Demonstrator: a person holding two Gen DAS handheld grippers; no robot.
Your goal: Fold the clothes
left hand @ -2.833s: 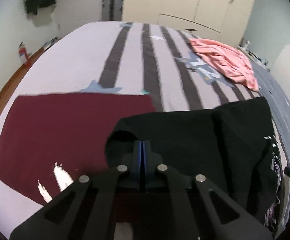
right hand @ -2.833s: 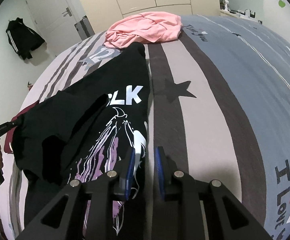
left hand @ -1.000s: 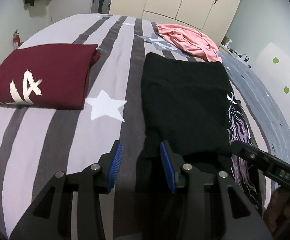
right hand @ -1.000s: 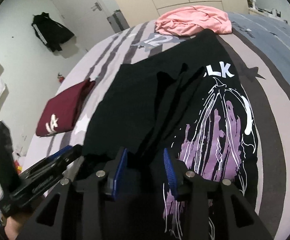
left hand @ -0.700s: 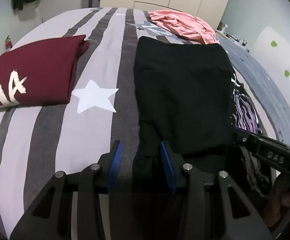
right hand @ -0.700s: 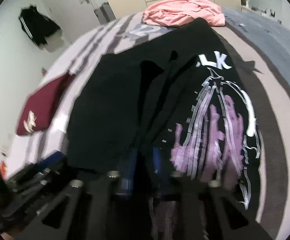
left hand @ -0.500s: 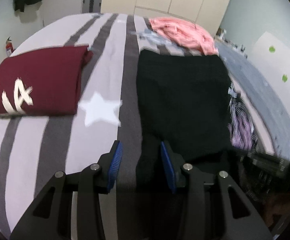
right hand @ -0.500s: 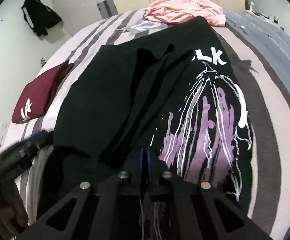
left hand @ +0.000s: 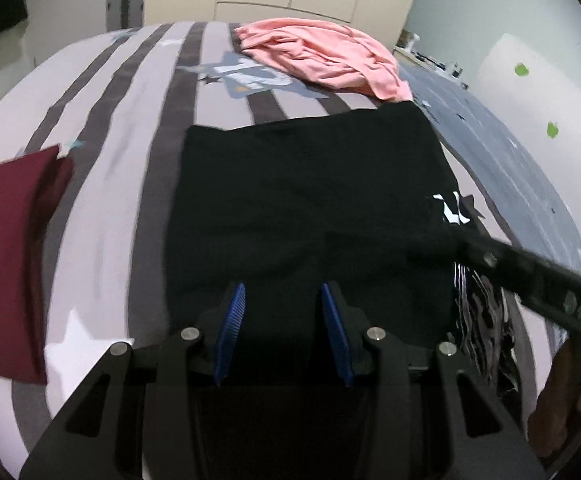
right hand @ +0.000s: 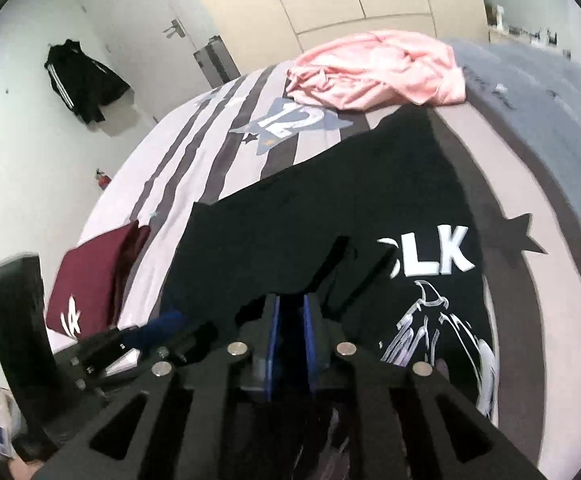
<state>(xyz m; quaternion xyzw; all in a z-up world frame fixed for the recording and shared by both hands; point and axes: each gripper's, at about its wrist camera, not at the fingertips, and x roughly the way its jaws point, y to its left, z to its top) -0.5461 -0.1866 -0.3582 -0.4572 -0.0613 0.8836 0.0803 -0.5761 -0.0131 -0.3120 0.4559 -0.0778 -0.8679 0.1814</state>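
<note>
Left gripper [left hand: 282, 328] jaws apart, right gripper [right hand: 289, 344] jaws clamped on soft black T-shirt [left hand: 306, 200]

Black tee [left hand: 310, 200] lies flat mid-bed, partly folded: plain blk panel laid over the front, white "LK" lettering [right hand: 446, 254] + white/purple graphic showing at its right edge. Maroon tee [left hand: 6, 248] to its left, folded neat, white print up. Pink garment [right hand: 378, 72] crumpled in a heap at far end, just beyond the blk one.
</note>
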